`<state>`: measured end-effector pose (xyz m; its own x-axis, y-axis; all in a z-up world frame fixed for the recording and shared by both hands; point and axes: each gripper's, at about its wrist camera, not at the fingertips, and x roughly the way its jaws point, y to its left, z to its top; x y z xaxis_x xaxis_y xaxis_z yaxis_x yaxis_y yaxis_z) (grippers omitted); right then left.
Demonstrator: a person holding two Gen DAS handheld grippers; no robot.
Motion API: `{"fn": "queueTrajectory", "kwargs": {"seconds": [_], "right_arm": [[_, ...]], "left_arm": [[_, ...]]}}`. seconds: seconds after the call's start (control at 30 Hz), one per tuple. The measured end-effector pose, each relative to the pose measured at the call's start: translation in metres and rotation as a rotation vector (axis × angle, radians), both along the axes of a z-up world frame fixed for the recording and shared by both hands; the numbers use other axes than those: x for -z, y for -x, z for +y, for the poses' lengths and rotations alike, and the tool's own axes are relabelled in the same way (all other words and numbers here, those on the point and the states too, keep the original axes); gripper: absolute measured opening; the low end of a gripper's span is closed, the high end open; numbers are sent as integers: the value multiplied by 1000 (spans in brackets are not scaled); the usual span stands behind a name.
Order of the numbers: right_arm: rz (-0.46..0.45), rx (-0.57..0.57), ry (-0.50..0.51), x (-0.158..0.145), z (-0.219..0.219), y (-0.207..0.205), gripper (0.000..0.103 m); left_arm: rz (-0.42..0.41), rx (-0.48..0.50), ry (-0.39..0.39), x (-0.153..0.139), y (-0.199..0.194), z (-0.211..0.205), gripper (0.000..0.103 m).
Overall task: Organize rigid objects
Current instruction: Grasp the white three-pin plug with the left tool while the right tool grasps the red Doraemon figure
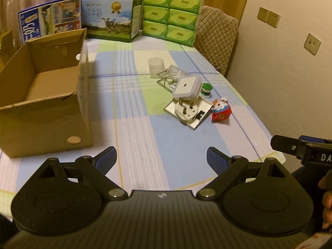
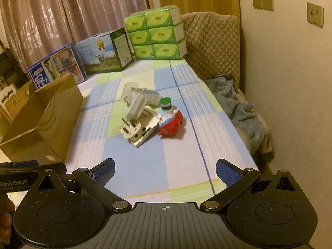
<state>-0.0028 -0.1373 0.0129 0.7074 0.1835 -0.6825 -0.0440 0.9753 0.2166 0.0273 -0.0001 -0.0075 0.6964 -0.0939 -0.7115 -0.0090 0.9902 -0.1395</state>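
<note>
Tissue packs (image 1: 171, 16), milk cartons (image 1: 112, 18), chair (image 1: 216, 35)

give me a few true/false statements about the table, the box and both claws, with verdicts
1. The cardboard box is open and looks empty. True.
2. The left claw grips the white plug. False: its jaws are spread with nothing between them.
3. The red toy lies beside the pile of small items. True.
4. The right claw is shut. False: it is open, above bare tablecloth.
5. The green tissue packs sit inside the box. False: they are stacked at the table's far end.
</note>
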Motion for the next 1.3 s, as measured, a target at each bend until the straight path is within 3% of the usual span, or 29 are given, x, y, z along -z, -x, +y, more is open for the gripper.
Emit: {"fn": "queueTrajectory", "kwargs": {"seconds": [0.1,0.4,0.67,0.83,1.2,1.3], "right_arm": [[-21,-3,40,-1,1,-9,101],[-69,-15,53,11,-4,-46,101],[-79,-31,54,34,-2,-89,100],[-35,-26,18,54,-3,-112,83],[7,-10,1,68,-3,-130,75],[13,-8,2,71,-3,-131,74]], "left_arm": [[-7,31,2,3,-13,-1,92],[-58,155,-114,26,-58,-13,92],[-85,192,-88,53,-100,-14,88],[-100,243,-83,65,-119,-23,83],[-67,307,-107,95,-154,-44,67],[-66,317,-109,98,-157,-47,66]]}}
